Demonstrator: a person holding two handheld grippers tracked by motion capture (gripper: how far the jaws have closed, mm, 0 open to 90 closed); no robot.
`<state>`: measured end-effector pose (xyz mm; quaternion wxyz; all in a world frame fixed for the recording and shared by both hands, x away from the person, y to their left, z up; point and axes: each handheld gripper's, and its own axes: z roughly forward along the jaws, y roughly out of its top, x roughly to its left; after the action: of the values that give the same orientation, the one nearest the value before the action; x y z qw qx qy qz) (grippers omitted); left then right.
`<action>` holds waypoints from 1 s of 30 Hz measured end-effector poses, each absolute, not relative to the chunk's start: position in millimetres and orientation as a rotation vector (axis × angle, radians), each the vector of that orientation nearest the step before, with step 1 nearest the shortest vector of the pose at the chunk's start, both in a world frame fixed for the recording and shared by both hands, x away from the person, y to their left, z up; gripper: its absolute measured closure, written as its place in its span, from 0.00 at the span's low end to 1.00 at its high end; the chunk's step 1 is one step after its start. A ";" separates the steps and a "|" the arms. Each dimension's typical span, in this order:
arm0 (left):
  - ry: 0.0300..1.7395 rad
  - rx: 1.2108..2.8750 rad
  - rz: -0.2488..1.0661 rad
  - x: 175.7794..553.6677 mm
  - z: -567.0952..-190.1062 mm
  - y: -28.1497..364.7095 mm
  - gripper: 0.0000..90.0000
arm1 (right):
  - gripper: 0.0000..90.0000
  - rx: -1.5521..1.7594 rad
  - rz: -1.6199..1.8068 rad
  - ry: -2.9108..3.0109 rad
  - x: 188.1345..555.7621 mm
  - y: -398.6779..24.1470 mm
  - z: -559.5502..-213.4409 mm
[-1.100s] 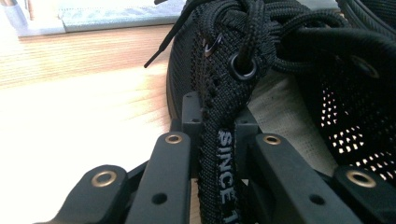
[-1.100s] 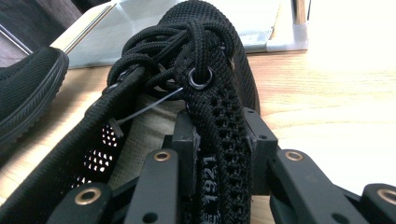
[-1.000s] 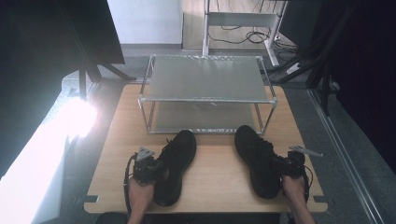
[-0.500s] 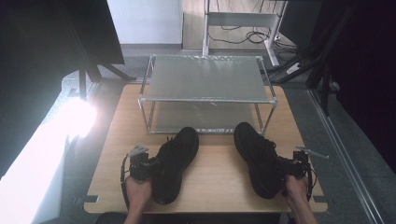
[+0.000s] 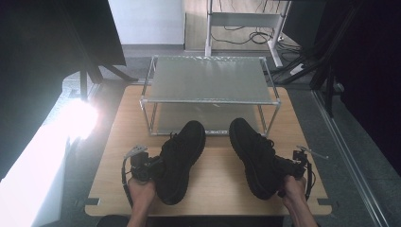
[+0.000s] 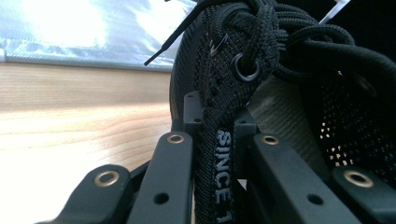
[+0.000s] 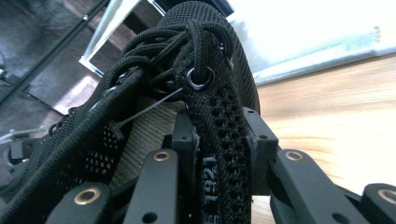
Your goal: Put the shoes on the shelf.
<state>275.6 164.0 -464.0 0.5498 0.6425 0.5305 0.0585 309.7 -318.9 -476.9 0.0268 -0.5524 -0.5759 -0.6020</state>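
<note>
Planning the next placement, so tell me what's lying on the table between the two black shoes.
Nothing: in the high view the strip of wooden table between the left shoe and the right shoe is bare.

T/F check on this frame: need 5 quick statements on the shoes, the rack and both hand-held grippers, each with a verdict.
1. The left hand-held gripper is clamped on the left shoe collar. True.
2. The right hand-held gripper is open and clear of the right shoe. False: it is shut on that shoe's collar.
3. Both shoes are white. False: both are black.
4. A two-tier rack stands beyond the shoes. True.
5. One shoe sits on the rack's top shelf. False: both rest on the table.
</note>
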 end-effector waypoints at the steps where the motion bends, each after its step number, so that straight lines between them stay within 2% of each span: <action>1: 1.248 1.517 0.139 275.3 -462.2 163.5 0.91 | 0.80 -1.699 -1.861 -1.778 309.9 -317.6 -476.1; 30: 1.201 1.398 0.127 276.7 -415.4 151.0 0.90 | 0.79 -1.584 -1.977 -1.684 307.5 -283.6 -419.9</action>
<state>276.7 151.0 -415.4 0.6028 0.6039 0.5186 0.0548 307.5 -283.6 -419.9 0.0500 -0.5201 -0.5528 -0.6491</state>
